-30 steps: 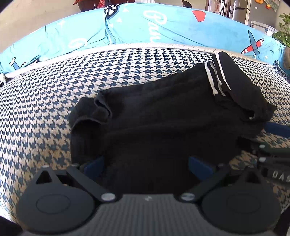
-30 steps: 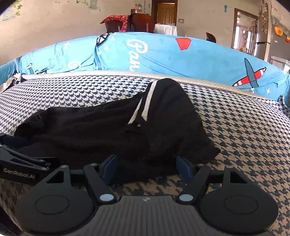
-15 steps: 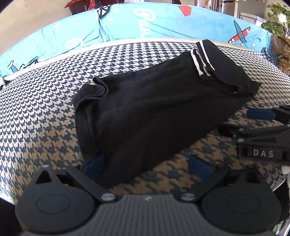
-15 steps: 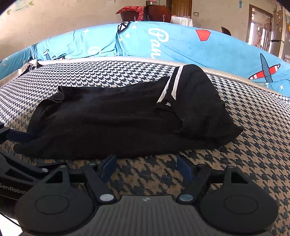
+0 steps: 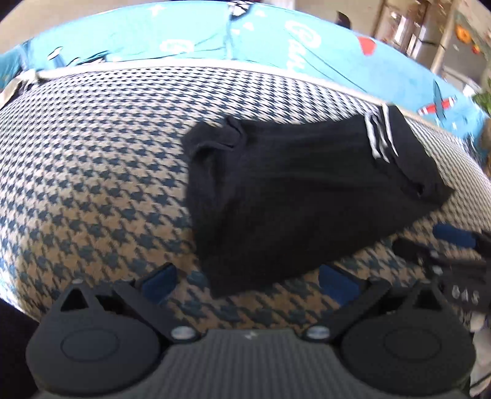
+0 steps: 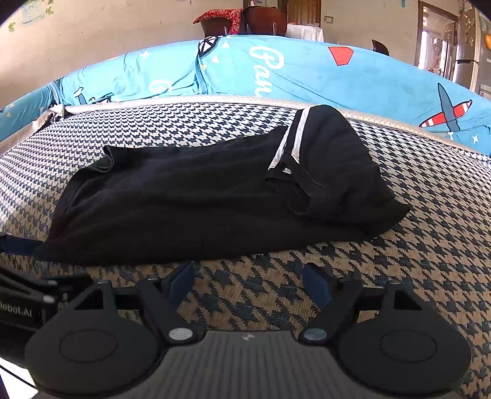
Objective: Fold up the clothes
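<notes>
Left wrist view: the left gripper (image 5: 248, 277) hangs over the near edge of the houndstooth cushion (image 5: 92, 172), jaws apart, nothing clamped. The near corner of the black garment (image 5: 294, 196) lies on the cushion between the blue pads (image 5: 158, 280), but neither pad presses on it, so I judge the cloth lies free. The garment rests folded into a compact oblong toward the right half of the cushion, its white-striped band (image 5: 379, 139) up by the far edge. At the right margin the right gripper (image 5: 454, 245) shows (blurred), just beside the garment's near right edge and not on it. Both tools standing clear suggests a fold has been laid down and the next one is not yet begun.

Right wrist view: the right gripper (image 6: 248, 284) has its jaws opening, with only bare cushion (image 6: 429, 233) between them; the garment (image 6: 196, 202) lies beyond the fingertips, untouched. A doubled flap with the white stripes (image 6: 291, 141) sits atop the garment's right end, near the far edge. The left gripper (image 6: 18, 245) appears at the left margin, touching or nearly touching the garment's near left corner (I cannot tell which).

Behind the cushion stands a blue printed backrest cover (image 6: 307, 70). Beyond it are a pale wall (image 6: 92, 27), a doorway (image 6: 435, 33) and a red cloth on furniture (image 6: 219, 17).
</notes>
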Demonstrator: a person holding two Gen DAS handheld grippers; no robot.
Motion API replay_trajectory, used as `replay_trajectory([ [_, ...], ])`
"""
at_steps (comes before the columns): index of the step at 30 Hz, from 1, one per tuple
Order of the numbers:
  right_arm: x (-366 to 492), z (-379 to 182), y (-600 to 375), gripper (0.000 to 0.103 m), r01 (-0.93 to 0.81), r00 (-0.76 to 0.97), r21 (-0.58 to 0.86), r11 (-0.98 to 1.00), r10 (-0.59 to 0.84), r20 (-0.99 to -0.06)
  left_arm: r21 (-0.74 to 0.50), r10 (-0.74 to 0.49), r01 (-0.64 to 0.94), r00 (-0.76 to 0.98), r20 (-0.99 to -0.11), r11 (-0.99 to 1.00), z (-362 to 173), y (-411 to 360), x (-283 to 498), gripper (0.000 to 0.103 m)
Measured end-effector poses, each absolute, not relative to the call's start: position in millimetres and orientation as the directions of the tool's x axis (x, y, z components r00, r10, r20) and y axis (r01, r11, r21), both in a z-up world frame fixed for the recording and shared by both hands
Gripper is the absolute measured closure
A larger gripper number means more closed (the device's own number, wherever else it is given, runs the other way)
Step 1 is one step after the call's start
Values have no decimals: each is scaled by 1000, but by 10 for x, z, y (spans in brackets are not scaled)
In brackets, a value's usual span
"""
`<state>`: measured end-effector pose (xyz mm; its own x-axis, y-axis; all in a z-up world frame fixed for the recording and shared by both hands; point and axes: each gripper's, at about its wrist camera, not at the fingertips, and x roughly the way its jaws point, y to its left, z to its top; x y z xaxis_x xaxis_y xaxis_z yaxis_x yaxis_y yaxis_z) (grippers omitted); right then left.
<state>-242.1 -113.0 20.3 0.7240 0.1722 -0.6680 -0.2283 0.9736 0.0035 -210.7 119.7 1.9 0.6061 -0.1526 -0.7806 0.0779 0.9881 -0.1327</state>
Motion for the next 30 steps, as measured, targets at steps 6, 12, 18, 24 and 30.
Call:
replay_trajectory([
  [6,-2543,277,-938,25,-349,744,-12,937,270,-611,-140,-97,-24,605,-790,990,5,1388,-2019,0],
  [12,-2624,274,-687,25,-466,725,-25,884,366,-584,-122,-34,-106,600,-799,987,-11,1477,-1964,0],
  [18,-2714,222,-372,25,-578,682,-57,814,444,-580,-81,29,-158,590,-807,984,-16,1508,-1809,0],
  [24,-2734,102,-176,25,-625,657,-93,775,457,-600,-120,-23,-121,604,-796,985,39,1485,-1537,0],
  [30,-2690,60,-147,25,-620,661,-96,779,452,-599,-72,35,-154,599,-800,986,-16,1460,-1254,0],
])
